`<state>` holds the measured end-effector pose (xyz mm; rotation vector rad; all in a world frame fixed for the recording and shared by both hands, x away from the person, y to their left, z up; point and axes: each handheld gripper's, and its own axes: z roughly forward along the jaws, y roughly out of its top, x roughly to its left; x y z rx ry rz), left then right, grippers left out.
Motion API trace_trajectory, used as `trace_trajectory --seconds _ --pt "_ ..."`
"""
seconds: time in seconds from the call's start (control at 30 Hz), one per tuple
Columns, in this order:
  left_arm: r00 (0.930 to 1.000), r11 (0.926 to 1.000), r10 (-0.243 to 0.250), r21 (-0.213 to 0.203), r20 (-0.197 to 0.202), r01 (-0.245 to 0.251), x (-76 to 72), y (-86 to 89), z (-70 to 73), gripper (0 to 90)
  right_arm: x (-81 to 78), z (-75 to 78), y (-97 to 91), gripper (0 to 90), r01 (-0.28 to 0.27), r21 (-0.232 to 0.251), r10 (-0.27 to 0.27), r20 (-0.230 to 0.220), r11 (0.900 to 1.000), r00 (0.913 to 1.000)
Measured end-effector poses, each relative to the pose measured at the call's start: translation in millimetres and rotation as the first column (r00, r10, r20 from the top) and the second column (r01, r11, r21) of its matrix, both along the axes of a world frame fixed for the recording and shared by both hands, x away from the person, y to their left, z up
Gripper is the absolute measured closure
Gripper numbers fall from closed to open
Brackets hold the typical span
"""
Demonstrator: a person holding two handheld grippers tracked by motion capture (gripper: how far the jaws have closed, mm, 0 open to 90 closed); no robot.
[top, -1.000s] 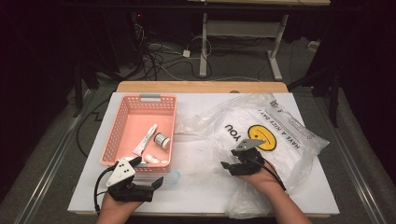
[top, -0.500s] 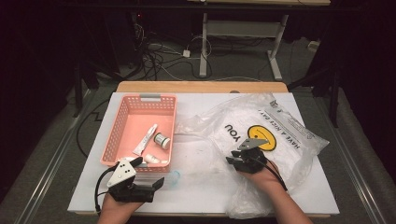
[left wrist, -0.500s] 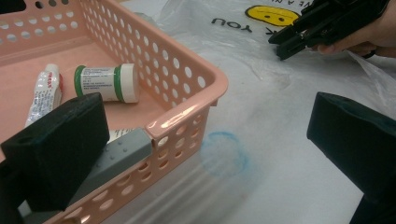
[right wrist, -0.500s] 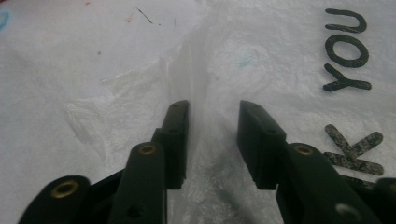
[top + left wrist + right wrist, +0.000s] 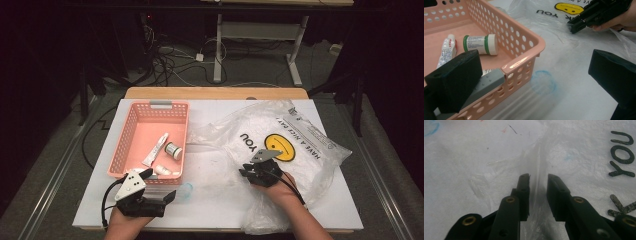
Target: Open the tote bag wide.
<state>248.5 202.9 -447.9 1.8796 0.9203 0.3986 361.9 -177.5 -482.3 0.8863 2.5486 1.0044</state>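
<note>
On the white plastic bag [image 5: 280, 145], right tool [image 5: 538, 178] narrow, just closing round a raised fold, left tool [image 5: 167, 196] wide.

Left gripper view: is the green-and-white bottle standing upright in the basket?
No, the bottle lies on its side on the floor of the pink basket, next to a white tube.
</note>
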Motion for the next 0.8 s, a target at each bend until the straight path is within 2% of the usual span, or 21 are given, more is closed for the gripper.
trace_trajectory --seconds 0.13,0.27,0.47,0.63,0.8 --pt "1.0 1.0 -0.002 0.001 0.001 0.002 0.6 -0.6 -0.2 0.0 1.1 -0.1 -1.1 80.5 0.006 -0.002 -0.006 0.0 1.0 1.0" --pt "1.0 1.0 -0.002 0.001 0.0 0.002 0.9 -0.3 -0.2 0.0 1.6 -0.9 -2.2 90.0 0.017 0.011 -0.017 -0.003 0.9998 0.9999" --pt "1.0 1.0 0.0 -0.001 -0.002 0.0 0.8 0.3 -0.4 0.0 0.2 -1.6 -3.1 90.0 0.02 0.006 -0.02 0.027 0.9998 0.9994" --pt "1.0 1.0 0.0 -0.004 -0.003 0.0 1.2 0.5 -0.8 0.0 -0.2 1.6 -9.4 90.0 0.039 0.061 -0.041 0.031 0.9974 0.9987" --pt "1.0 1.0 0.003 0.001 -0.004 -0.003 1.6 0.5 -1.0 0.0 -2.1 9.2 -15.3 90.0 0.046 0.111 -0.053 0.061 0.9927 0.9967"
